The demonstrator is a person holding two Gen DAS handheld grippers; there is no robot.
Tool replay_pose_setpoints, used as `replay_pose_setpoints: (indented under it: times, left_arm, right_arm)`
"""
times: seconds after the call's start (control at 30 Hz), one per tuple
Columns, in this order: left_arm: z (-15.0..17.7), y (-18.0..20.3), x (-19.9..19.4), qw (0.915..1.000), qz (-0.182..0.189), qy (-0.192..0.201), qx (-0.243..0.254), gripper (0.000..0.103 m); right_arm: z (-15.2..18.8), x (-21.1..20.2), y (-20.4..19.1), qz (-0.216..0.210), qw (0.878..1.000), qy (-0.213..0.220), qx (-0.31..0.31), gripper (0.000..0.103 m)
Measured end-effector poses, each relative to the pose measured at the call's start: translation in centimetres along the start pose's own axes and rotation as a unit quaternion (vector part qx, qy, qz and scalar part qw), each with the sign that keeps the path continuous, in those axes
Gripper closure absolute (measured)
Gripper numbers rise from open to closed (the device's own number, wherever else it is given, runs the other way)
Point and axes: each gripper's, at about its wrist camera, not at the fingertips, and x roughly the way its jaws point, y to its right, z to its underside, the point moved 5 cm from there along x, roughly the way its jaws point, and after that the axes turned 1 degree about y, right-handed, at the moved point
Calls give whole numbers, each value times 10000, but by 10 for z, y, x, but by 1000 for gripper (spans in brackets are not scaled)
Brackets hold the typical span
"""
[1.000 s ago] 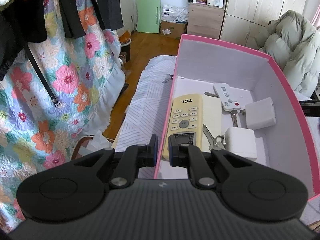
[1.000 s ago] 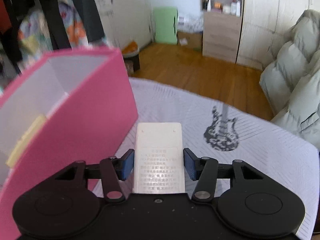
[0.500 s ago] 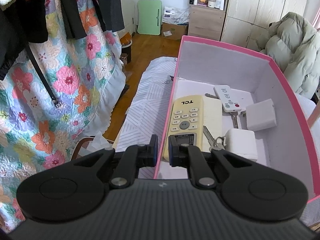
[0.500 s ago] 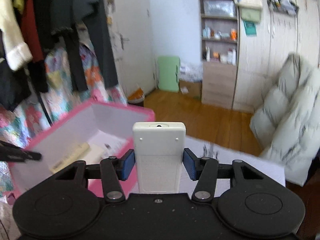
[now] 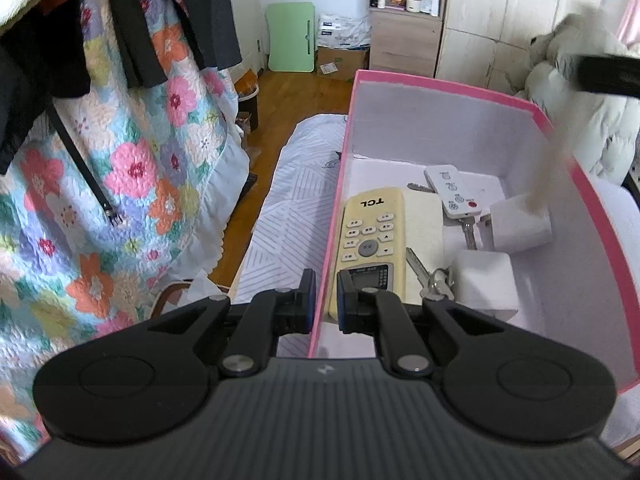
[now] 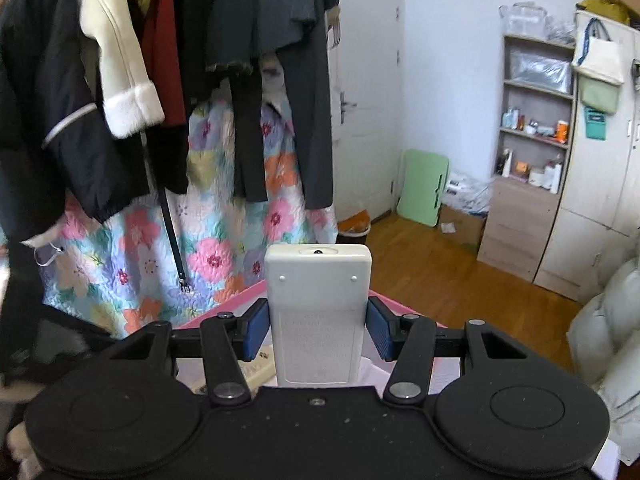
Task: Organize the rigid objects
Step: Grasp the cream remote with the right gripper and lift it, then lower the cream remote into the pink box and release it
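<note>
A pink box [image 5: 592, 200] with a white inside sits on a striped bedsheet. It holds a yellowish TCL remote [image 5: 370, 236], a small white remote [image 5: 452, 190], keys [image 5: 430, 276] and two white adapters [image 5: 520, 224]. My left gripper [image 5: 324, 302] is shut on the box's left wall. My right gripper [image 6: 318, 322] is shut on a white remote [image 6: 318, 308], back side up, held high above the box's rim [image 6: 244, 300]. The right gripper shows blurred at the top right of the left wrist view [image 5: 604, 76].
Hanging coats [image 6: 120, 80] and a floral quilt [image 5: 100, 184] are on the left. A wooden shelf unit [image 6: 532, 184], wardrobe, green folding board [image 6: 424, 188] and wooden floor lie beyond. A puffy pale coat [image 5: 592, 120] lies at the right.
My right gripper has lifted the white remote off the bedsheet and swung it up and left over the pink box. My left gripper has kept its hold on the box wall.
</note>
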Motion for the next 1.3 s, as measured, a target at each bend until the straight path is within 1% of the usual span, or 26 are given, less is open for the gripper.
replay_pose_setpoints:
  times: [0.13,0.2,0.27,0.33,0.37,0.4,0.43,0.53,0.7,0.83,1.0,1.07,1.1,1.13,1.2,1.23,1.3]
  left_arm:
    - [-1,2,0,10000,-76,-48,3,93]
    - [-2,1,0,10000,-81,-47,-30,93]
    - [-2,0,0,10000,-61,-31,-64,93]
    - [-2,-2,1,10000,-30,-18,-71,93]
    - [-2,-2,1,10000,-5,-24,-55,93]
    - [-2,-3,1,10000,24,-25,-40,93]
    - [-1,-3,1,10000,45,-18,-16,93]
    - [-1,-4,1,10000,47,13,29,93]
    - [0,0,0,9999,-44,54,96,93]
    - [0,1,0,9999,-73,57,112,93]
    - [1,0,0,9999,-40,49,123,93]
    - [1,-1,0,9999,-32,47,109,93]
    - [1,-1,0,9999,-19,40,102,93]
    - [0,-1,-1,10000,2,34,88,93]
    - [1,-1,-1,9999,-18,33,105,93]
    - [1,-2,-2,9999,-28,31,105,93]
    - [0,-3,-2,9999,5,32,96,93]
  right_arm:
    - [5,49,-14,46,9998,-72,-204,46]
    - [13,65,-13,62,9994,-318,-119,46]
    - [26,69,-16,-5,9985,-537,-69,46]
    - [37,65,-22,-17,9977,-671,-119,45]
    - [42,60,-24,59,9969,-757,-222,45]
    - [48,54,-26,102,9953,-935,-208,46]
    - [52,46,-26,98,9952,-974,-97,45]
    - [65,25,-26,135,9938,-1101,-58,45]
    - [84,12,-24,214,9905,-1360,12,46]
    - [88,9,-35,299,9890,-1410,-334,46]
    - [86,11,-37,377,9860,-1612,-181,45]
    - [87,10,-44,315,9830,-1791,-244,43]
    - [88,9,-49,198,9810,-1906,-314,39]
    - [89,7,-53,45,9801,-1963,-281,39]
    - [87,0,-54,-313,9805,-1942,59,39]
    - [84,-6,-52,-330,9824,-1826,188,39]
    - [78,-22,-46,-212,9883,-1479,296,38]
